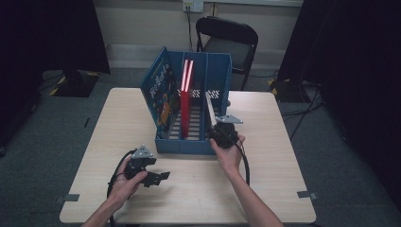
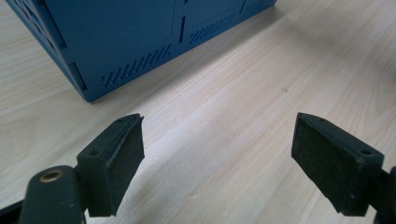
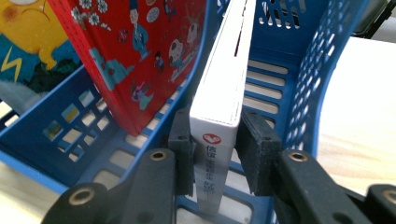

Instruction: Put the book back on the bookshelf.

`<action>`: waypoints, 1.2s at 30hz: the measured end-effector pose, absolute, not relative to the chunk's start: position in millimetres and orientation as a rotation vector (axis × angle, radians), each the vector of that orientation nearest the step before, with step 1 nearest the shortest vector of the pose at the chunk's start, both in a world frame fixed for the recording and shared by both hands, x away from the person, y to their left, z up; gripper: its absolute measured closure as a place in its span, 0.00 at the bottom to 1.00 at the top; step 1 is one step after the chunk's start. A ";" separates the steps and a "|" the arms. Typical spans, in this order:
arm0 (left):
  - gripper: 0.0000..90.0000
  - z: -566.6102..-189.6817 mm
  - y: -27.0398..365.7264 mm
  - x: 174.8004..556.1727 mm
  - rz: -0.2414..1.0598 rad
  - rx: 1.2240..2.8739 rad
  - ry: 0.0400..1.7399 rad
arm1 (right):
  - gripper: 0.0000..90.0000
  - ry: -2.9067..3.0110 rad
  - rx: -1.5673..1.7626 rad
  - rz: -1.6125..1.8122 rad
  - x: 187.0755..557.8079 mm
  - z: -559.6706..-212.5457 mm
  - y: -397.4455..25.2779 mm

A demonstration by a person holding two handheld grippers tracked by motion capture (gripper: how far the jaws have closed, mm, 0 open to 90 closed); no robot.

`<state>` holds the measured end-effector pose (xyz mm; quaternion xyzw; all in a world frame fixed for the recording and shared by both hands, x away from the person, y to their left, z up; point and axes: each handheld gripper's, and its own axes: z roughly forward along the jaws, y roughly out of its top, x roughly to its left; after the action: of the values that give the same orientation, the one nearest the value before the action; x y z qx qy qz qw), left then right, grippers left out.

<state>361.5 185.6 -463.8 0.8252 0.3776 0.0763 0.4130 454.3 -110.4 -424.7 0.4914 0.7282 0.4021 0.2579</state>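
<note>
A blue file rack [image 1: 191,142] with several slots stands mid-table. A blue picture book [image 1: 163,97] leans in its left slot and a red book [image 1: 185,106] stands upright in the middle slot. My right gripper [image 1: 218,130] is shut on the spine of a white book [image 3: 224,88], which sits tilted inside the rack's right slot [image 3: 308,88]; the red book [image 3: 135,51] stands just left of it. My left gripper [image 1: 161,176] hovers open over bare table in front of the rack, its fingers [image 2: 116,158] wide apart and holding nothing, the rack's front wall [image 2: 140,42] beyond them.
A black folding chair [image 1: 229,40] stands behind the table. Black curtains and stands flank both sides. Bare tabletop [image 1: 274,142] lies right of the rack and along the front edge.
</note>
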 end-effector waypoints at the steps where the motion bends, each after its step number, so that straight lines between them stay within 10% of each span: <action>1: 0.19 -463.7 185.9 361.6 0.189 2.076 0.949 | 0.76 1.973 1.330 1.086 455.5 -424.6 -108.8; 36: 0.19 -465.5 182.4 366.0 0.166 2.068 0.947 | 0.77 1.980 1.311 1.142 466.3 -417.4 -97.3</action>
<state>366.0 182.4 -465.5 0.8241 0.3773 0.0662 0.4174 466.3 -97.3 -417.4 0.4818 0.7275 0.4195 0.2504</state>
